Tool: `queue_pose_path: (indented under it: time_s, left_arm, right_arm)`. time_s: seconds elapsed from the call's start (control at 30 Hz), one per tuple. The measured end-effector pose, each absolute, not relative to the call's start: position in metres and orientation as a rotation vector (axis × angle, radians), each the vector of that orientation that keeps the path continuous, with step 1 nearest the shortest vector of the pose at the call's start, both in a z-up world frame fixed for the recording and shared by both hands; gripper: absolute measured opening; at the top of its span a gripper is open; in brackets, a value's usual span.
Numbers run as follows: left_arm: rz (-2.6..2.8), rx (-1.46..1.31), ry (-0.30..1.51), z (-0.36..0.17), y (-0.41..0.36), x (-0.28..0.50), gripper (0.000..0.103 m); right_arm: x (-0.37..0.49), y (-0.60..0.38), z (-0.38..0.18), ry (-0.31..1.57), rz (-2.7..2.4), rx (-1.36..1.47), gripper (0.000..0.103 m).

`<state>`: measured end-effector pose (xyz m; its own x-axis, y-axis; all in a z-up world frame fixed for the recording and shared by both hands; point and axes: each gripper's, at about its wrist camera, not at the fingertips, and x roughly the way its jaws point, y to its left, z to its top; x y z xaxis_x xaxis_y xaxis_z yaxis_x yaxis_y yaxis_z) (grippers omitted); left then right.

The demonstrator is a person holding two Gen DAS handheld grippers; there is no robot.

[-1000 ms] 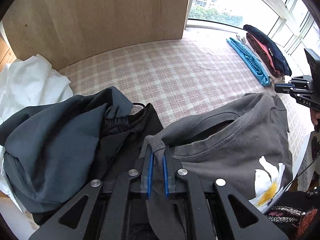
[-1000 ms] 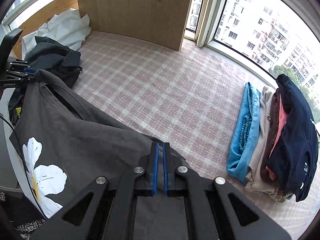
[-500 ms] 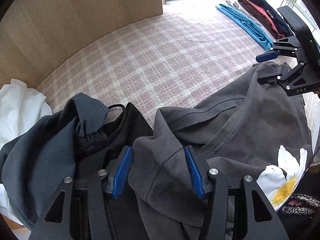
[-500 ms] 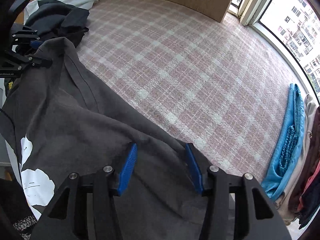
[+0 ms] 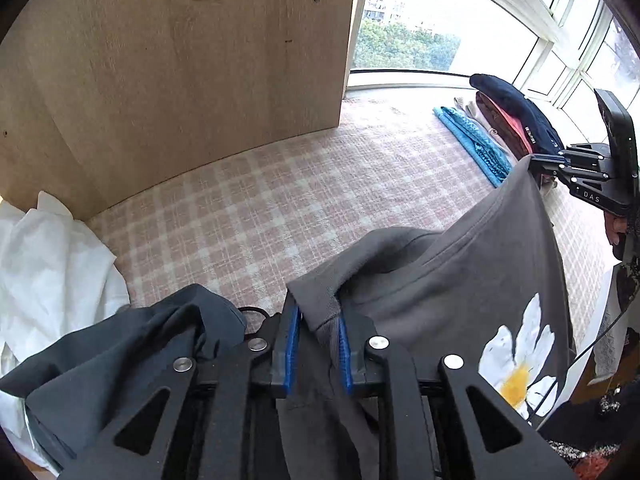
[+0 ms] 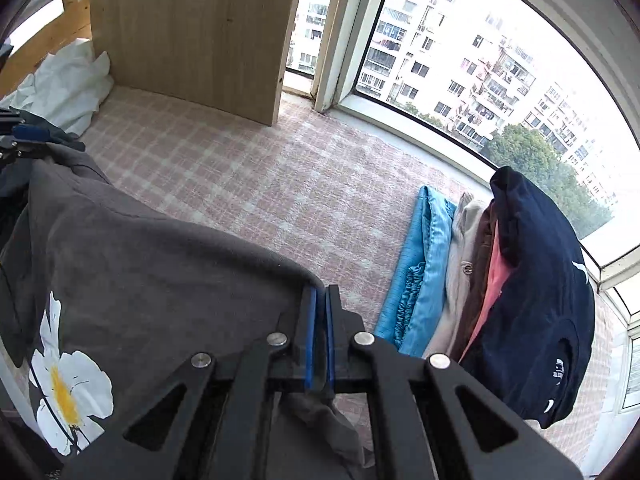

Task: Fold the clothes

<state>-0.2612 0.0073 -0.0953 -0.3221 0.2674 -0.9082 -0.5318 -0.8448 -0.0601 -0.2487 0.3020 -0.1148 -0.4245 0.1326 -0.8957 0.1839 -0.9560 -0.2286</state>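
While half a second earlier both sets of jaws gaped, the right hand-held gripper [image 6: 319, 312] now clenched the grey T-shirt [image 6: 160, 264], and the left hand-held gripper [image 5: 318, 338] was reopening around its collar. Folded clothes [image 6: 500, 280] lay right of it, a dark jacket [image 5: 120, 348] left.

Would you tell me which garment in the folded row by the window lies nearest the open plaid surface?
The bright blue garment; it forms the row's edge, with beige, brown, pink and navy pieces beyond it.

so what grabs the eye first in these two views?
The dark grey shirt with a white daisy print, stretched up between the right claw, shut on one edge, and the left claw, opening around bunched fabric. Next, the folded clothes stack on the pink plaid cover by the window.
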Motion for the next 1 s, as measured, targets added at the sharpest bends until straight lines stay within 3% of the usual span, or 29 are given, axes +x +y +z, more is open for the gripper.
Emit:
queue_pose_path:
  time_s: [0.07, 0.13, 0.17, 0.2, 0.27, 0.57, 0.6, 0.63, 0.67, 0.7, 0.77, 0.9, 1.0]
  left_arm:
    - [2.215, -1.441, 0.353, -0.095, 0.000, -0.257, 0.035]
    - [2.209, -1.445, 0.347, -0.096, -0.008, -0.247, 0.044]
    - [2.187, -1.462, 0.351, -0.101, -0.012, -0.239, 0.047]
    - [2.165, -1.485, 0.361, -0.107, -0.016, -0.231, 0.050]
    - [2.126, -1.539, 0.380, -0.122, -0.023, -0.218, 0.051]
    - [2.052, -1.701, 0.474, -0.179, -0.035, -0.180, 0.048]
    - [2.048, -1.702, 0.464, -0.180, -0.037, -0.177, 0.040]
    - [2.036, -1.702, 0.463, -0.181, -0.039, -0.175, 0.018]
    - [2.022, -1.700, 0.460, -0.181, -0.039, -0.173, 0.005]
    - [2.009, -1.699, 0.457, -0.182, -0.039, -0.172, 0.001]
    - [2.024, -1.661, 0.426, -0.169, -0.042, -0.168, 0.001]
    - [2.094, -1.585, 0.364, -0.134, -0.067, -0.165, 0.001]
    - [2.195, -1.660, 0.441, -0.137, -0.088, -0.177, 0.009]
  right_arm:
    - [-0.240, 0.308, -0.126, 0.465, -2.548, 1.740, 0.008]
    - [-0.229, 0.309, -0.133, 0.442, -2.521, 1.779, 0.010]
    - [-0.224, 0.307, -0.136, 0.423, -2.510, 1.790, 0.018]
    - [-0.218, 0.306, -0.139, 0.404, -2.499, 1.801, 0.032]
    - [-0.212, 0.301, -0.147, 0.373, -2.473, 1.805, 0.047]
    - [-0.197, 0.292, -0.187, 0.265, -2.357, 1.929, 0.047]
    - [-0.195, 0.291, -0.191, 0.267, -2.349, 1.933, 0.047]
    - [-0.193, 0.290, -0.194, 0.272, -2.342, 1.931, 0.047]
    - [-0.192, 0.288, -0.196, 0.279, -2.337, 1.918, 0.047]
    - [-0.190, 0.287, -0.198, 0.287, -2.333, 1.905, 0.038]
    - [-0.187, 0.289, -0.196, 0.277, -2.340, 1.891, 0.014]
    - [-0.180, 0.310, -0.182, 0.168, -2.367, 1.885, 0.011]
    - [-0.170, 0.311, -0.183, 0.260, -2.333, 1.951, 0.011]
